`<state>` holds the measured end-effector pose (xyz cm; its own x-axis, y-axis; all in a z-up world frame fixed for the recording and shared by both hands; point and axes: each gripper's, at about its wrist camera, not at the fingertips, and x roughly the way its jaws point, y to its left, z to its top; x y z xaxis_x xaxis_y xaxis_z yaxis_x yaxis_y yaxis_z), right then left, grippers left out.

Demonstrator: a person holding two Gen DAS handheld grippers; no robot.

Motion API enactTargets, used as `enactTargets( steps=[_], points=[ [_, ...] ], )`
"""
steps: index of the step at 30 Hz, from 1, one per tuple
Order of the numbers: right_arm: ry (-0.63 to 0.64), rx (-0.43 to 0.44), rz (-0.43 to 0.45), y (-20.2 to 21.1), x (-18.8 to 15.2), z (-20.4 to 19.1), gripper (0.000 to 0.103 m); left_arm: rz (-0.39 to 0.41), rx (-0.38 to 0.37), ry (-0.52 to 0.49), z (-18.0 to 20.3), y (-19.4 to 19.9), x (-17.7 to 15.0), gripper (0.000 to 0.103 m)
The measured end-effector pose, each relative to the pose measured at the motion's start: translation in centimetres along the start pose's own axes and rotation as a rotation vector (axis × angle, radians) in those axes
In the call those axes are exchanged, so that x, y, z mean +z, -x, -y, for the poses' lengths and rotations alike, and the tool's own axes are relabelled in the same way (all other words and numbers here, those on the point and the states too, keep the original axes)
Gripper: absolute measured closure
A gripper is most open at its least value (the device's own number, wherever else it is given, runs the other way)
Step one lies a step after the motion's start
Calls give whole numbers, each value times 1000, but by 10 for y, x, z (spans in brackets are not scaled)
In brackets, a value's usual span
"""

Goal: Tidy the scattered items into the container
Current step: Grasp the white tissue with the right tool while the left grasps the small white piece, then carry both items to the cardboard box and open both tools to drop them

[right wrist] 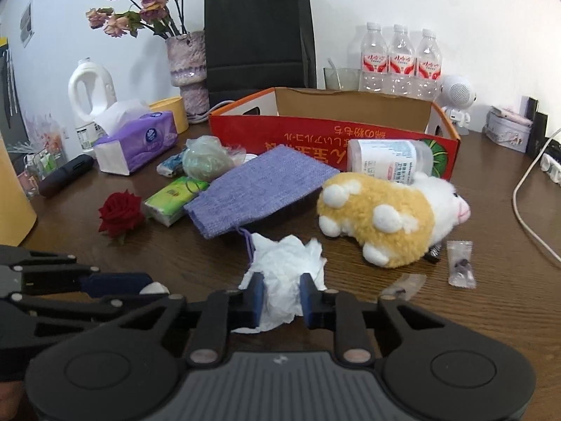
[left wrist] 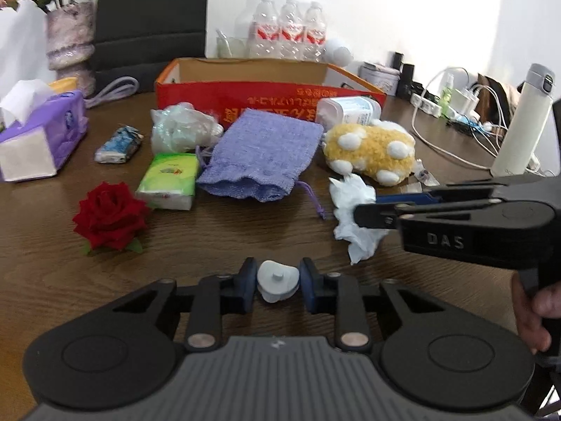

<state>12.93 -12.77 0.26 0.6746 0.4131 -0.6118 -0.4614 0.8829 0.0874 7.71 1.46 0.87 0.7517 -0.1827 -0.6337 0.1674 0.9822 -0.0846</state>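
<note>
Both tools are loaded. Left gripper is clamped on a small white plastic piece, pads pressing its two sides. Right gripper is clamped on a crumpled white tissue, which bulges above and below the pads; in the left view it enters from the right edge, level and sideways-on, a hand on its grip.

Beyond them the wooden table carries the remaining clutter: a red rose, a green tissue pack, a purple knitted pouch, a yellow-and-white plush toy, a small clear sachet and a white bottle lying against the box. The red cardboard box, the container, stands behind the clutter, open-topped.

Risks, as judged: the plastic piece is rounded and held near the pad tips, so it could squirt out in transit; the loose tissue could snag the pouch's drawstring. Both tools sit low, angled down toward the table, close together, so the carry risks a collision.
</note>
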Motion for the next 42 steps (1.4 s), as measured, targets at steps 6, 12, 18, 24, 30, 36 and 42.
enactTargets(
  steps=[6, 12, 18, 24, 30, 36, 42],
  points=[
    [-17, -16, 103, 51, -8, -4, 86, 164, 66, 15, 12, 49, -3, 76],
    [-14, -83, 290, 123, -13, -12, 86, 334, 160, 10, 31, 102, -9, 76],
    [1, -149, 457, 184, -27, -14, 86, 495, 233, -55, 58, 152, -18, 76],
    [5, -195, 553, 210, -30, -13, 85, 565, 236, -32, 61, 171, -13, 76],
    [3, -199, 528, 187, -7, -4, 85, 529, 214, -21, 53, 141, 15, 76],
    [9, -207, 548, 140, 51, 27, 85, 583, 213, -43, 38, 90, 82, 76],
    [-9, -212, 556, 76, 126, 71, 85, 608, 223, -38, 16, 30, 159, 75]
  ],
)
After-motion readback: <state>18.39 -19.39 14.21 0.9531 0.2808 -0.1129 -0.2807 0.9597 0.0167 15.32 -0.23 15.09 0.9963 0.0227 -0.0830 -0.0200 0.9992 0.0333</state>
